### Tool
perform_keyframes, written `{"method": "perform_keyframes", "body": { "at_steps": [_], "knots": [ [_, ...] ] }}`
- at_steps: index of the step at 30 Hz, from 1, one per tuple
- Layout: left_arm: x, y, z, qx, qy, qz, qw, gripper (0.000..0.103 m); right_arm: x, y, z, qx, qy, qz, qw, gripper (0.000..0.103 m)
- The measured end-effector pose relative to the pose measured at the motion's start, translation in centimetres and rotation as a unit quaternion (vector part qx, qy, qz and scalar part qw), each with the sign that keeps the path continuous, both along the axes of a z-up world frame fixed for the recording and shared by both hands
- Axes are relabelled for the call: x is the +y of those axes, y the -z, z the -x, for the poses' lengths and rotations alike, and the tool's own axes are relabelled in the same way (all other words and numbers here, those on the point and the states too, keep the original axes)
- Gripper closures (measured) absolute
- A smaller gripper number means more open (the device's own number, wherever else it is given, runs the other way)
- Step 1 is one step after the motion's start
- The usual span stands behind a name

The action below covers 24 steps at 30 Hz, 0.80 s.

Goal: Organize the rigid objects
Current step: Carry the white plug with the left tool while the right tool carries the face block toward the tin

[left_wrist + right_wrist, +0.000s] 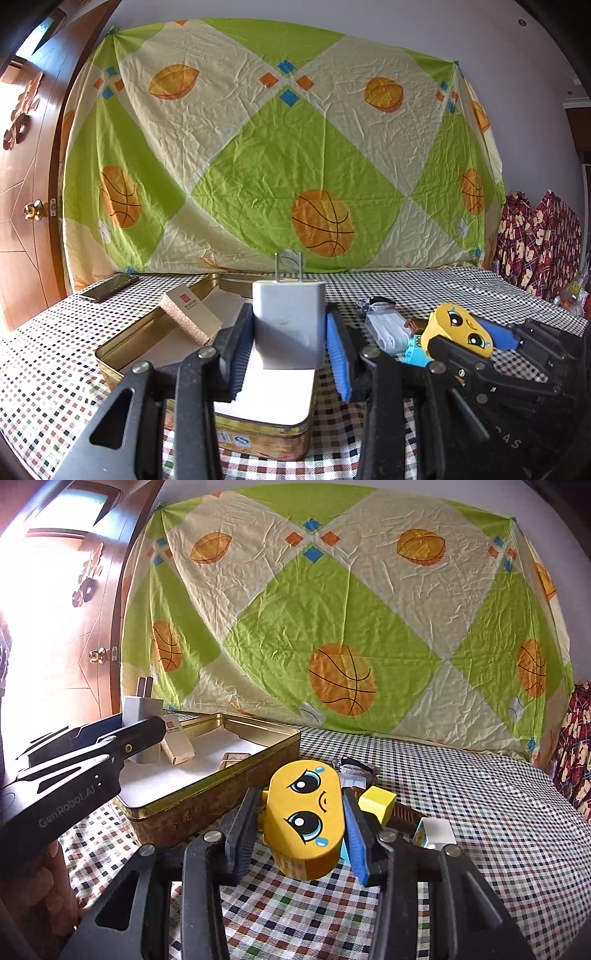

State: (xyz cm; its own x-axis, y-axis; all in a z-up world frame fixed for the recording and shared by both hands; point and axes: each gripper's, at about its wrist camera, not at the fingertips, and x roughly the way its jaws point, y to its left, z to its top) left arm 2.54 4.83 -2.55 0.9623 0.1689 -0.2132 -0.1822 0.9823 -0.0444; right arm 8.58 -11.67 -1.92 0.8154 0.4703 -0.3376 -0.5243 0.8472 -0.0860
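Note:
My left gripper [289, 332] is shut on a white plug adapter [288, 323], prongs up, held over the open gold tin [110, 363]. In the right wrist view the adapter [142, 716] and left gripper [122, 734] show at the left above the tin [221, 797]. My right gripper [301, 819] is shut on a yellow toy block with a cartoon crying face [304, 816], held above the checked cloth to the right of the tin. The same block [458, 328] and right gripper [476, 339] appear at the right of the left wrist view.
A small gold box [190, 315] leans inside the tin. On the checked tablecloth lie a phone [109, 287], a white clip-like object [386, 325], a blue block [415, 352], a yellow cube [376, 803], a brown comb [406, 816] and a white cube [436, 832]. A wooden door [26, 192] stands left.

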Motion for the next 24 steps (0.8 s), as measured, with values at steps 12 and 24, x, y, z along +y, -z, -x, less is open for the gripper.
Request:
{"method": "perform_keyframes", "body": {
  "at_steps": [12, 24],
  "knots": [
    [1.5, 0.1, 0.2, 0.005, -0.016, 0.007, 0.9998, 0.066, 1.7, -0.1, 0.4, 0.001, -0.022, 0.005, 1.000, 0.058],
    [2.9, 0.2, 0.5, 0.010, -0.031, 0.012, 0.9994, 0.066, 3.6, 0.0, 1.0, 0.003, -0.047, 0.014, 0.999, 0.058]
  ]
}}
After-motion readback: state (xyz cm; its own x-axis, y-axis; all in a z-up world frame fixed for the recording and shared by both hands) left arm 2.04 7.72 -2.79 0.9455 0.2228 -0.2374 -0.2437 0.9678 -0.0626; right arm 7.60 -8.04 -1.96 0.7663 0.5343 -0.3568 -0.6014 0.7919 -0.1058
